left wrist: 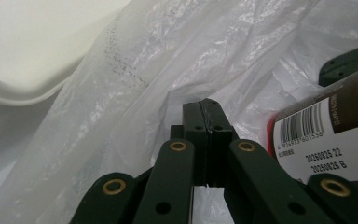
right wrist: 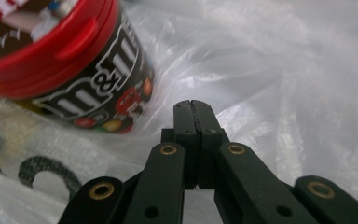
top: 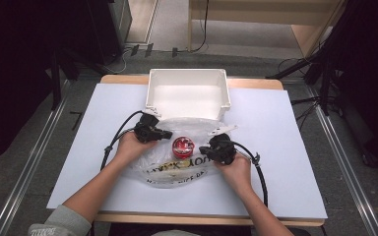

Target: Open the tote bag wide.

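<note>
High view: one table (top: 285,147) with a white top, one white bin (top: 187,93) at its far edge, one clear plastic bag (top: 197,130) lying mid-table just in front of the bin, nearer the near edge than the bin is. One red-lidded tub (top: 183,146) sits on the middle of the bag; whether in or on it, can't tell. Two hand-held grippers: left hand-held gripper (top: 165,133) at the bag's left side, right hand-held gripper (top: 204,150) at its right side, tub between them. Bag print reads partly "THANK YOU" and "NICE DAY".

Left gripper view: left hand-held gripper (left wrist: 207,109) jaws clenched together, tips against crinkled bag film (left wrist: 135,93); film pinched or not, can't tell. Tub (left wrist: 326,135) close at the right, brown label, white panel with barcode, dates "20250825 22" and "20260826 B". Bin rim (left wrist: 28,88) upper left.

Right gripper view: right hand-held gripper (right wrist: 193,109) jaws clenched too, tips on the bag (right wrist: 284,93); a pinch of film can't be made out. Tub (right wrist: 74,60) upper left, just beside the tips, red lid, brown wall, "m&m's" logo with coloured candies. Black lettering on the bag at lower left.
</note>
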Motion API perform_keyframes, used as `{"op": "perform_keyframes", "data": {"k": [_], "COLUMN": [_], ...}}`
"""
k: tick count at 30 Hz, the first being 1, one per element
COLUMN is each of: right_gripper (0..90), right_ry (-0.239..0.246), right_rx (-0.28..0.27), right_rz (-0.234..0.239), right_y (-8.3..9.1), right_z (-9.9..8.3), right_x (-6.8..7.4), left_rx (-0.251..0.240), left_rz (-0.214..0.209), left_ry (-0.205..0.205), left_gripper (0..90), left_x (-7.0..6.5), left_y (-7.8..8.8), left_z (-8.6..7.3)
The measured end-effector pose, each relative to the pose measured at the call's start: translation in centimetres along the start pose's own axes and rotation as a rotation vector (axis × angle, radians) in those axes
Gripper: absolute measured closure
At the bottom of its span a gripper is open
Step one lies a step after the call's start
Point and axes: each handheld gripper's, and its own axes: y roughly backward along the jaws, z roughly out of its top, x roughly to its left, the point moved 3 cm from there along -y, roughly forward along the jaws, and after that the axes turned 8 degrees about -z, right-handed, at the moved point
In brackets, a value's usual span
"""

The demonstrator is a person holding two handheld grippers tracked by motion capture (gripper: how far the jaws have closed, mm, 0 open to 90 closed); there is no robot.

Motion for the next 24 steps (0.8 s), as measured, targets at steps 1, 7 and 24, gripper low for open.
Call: {"op": "perform_keyframes", "data": {"k": [1, 7, 24], "right_gripper": [90.0, 90.0, 90.0], "right_ry": [0.000, 0.040, 0.124], "right_rx": [0.005, -0.001, -0.004], "right_rz": [0.004, 0.023, 0.077], "right_y": [0.0, 0.7, 2.5], "right_z": [-0.2, -1.4, -4.2], "right_x": [0.2, 1.4, 5.4], "left_rx": [-0.004, -0.003, -0.010], "left_rz": [-0.004, -0.002, 0.011], "left_ry": [0.000, -0.001, -0.012], "left_gripper": [90.0, 90.0, 90.0], "left_x": [0.0, -0.2, -0.9], "left_y": [0.0, -0.1, -0.8], "left_z": [0.0, 0.0, -0.3]}}
